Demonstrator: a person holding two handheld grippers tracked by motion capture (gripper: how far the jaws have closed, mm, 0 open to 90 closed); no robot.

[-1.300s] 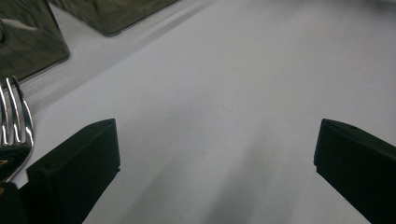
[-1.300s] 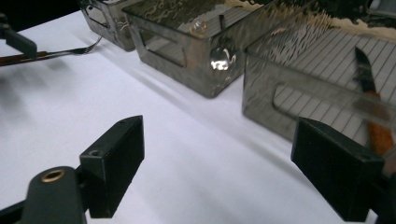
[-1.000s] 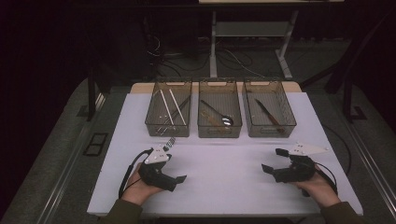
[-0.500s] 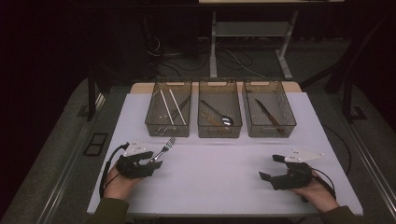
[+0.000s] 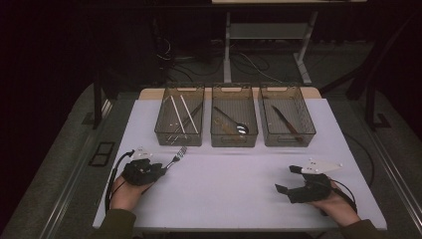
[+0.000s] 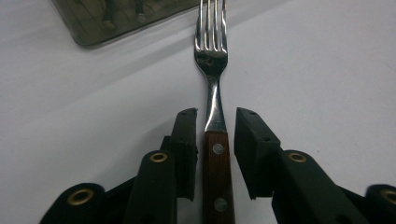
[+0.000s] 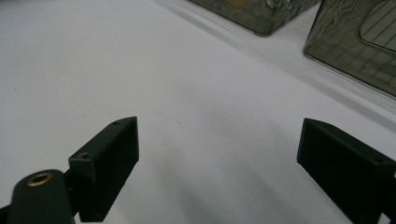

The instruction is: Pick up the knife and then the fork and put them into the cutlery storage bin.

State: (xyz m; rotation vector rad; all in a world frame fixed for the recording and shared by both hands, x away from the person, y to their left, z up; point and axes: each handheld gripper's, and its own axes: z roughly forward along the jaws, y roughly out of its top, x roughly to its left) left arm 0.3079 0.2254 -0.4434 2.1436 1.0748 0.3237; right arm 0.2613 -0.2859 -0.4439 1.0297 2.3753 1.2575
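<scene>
A fork (image 6: 213, 60) with a wooden riveted handle lies on the white table, tines pointing toward the left bin. My left gripper (image 6: 215, 116) straddles the top of that handle; its jaws have just been closing, and a narrow gap still shows on each side of the handle, so the pads are not pressing. From above, the fork (image 5: 178, 154) sticks out up and to the right of the left gripper (image 5: 160, 169) at the table's left. My right gripper (image 5: 286, 179) rests at the right front, jaws wide apart; in its own view the right gripper (image 7: 224, 135) has only bare table between them.
Three clear mesh bins stand in a row at the back: the left bin (image 5: 164, 133) holds chopsticks, the middle bin (image 5: 219, 140) a spoon, the right bin (image 5: 306, 134) a knife. The white table (image 5: 234, 194) is bare between the two hands.
My left hand has shifted to the left and lined up behind the fork, and its jaws have narrowed around the handle. The fork lies where it was. The right hand has barely moved.
</scene>
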